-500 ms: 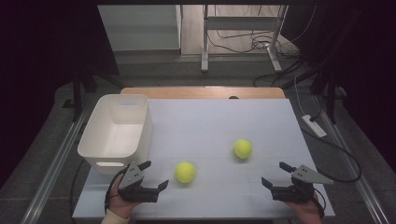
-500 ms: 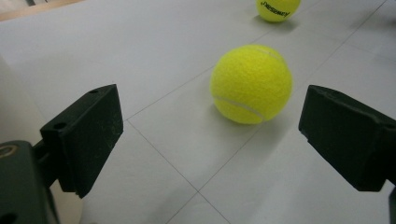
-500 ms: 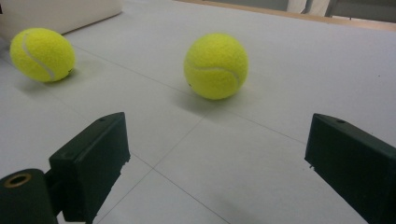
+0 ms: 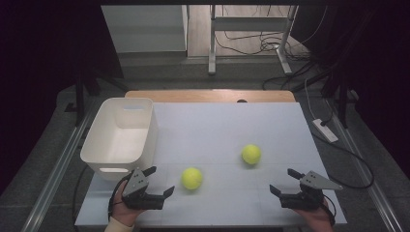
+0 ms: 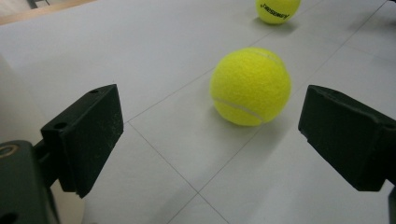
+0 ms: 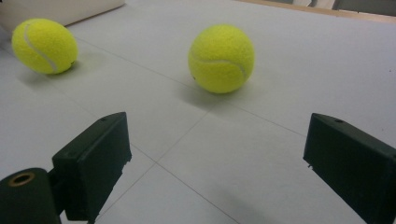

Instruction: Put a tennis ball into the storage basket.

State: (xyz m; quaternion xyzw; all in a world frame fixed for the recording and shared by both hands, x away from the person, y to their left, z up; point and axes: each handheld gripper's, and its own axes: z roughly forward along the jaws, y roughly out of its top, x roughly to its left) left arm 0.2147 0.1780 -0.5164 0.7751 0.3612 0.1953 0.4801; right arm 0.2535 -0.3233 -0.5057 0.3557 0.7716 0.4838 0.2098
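Two yellow tennis balls lie on the white table. The nearer ball (image 4: 192, 178) (image 5: 251, 86) (image 6: 44, 45) rests just right of my left gripper (image 4: 159, 180) (image 5: 210, 135), whose jaws stand open with nothing between them. The farther ball (image 4: 251, 154) (image 5: 277, 9) (image 6: 222, 58) lies toward the right, ahead of my right gripper (image 4: 284, 181) (image 6: 215, 163), also open and empty. Both grippers sit low near the table's front edge, each held in a hand. A white bin (image 4: 121, 133) stands at the left, beyond the left gripper.
The white table top (image 4: 217, 125) ends in a wooden strip (image 4: 208, 95) at the back. Metal rails run along both sides. Cables and a power strip (image 4: 325, 130) lie on the floor to the right.
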